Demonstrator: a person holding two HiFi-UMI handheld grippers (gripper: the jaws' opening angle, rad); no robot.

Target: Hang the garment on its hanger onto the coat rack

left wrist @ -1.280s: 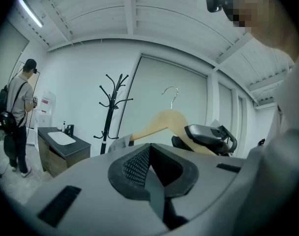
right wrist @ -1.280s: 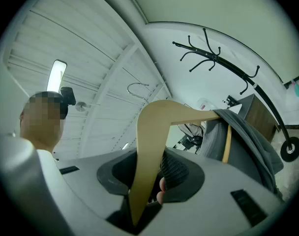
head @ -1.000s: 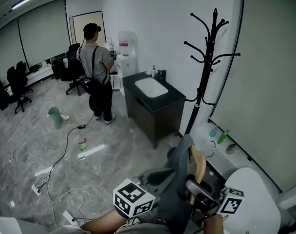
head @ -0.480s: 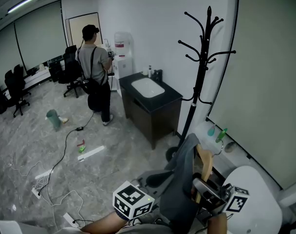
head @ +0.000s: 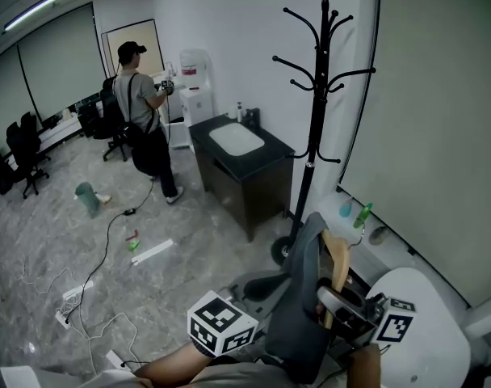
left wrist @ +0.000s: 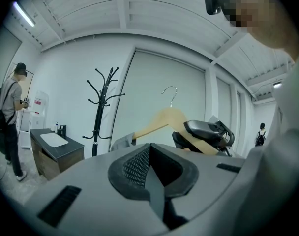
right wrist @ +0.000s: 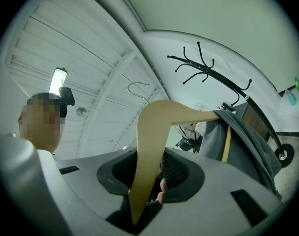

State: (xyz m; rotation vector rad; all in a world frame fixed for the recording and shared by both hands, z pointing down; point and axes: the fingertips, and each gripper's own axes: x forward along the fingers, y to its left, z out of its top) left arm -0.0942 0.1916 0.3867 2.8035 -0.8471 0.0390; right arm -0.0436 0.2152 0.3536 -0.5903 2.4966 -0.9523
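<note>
While the grey garment [head: 298, 314] is covering one hanger [right wrist: 154, 132] arm, right gripper [right wrist: 148, 183] is clamping the other; left gripper [left wrist: 148, 181] is pinching grey cloth, apparently the same garment; coat rack [head: 314, 111] is standing apart.

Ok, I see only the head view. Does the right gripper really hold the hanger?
Observer: Yes. In its own view the right gripper is shut on the hanger, on one wooden arm.
Operator: And the left gripper?
Observer: Its view shows the jaws together, nothing between them.
Operator: Is the garment near the right jaws?
Observer: No, it hangs on the other arm, apart from them.
</note>
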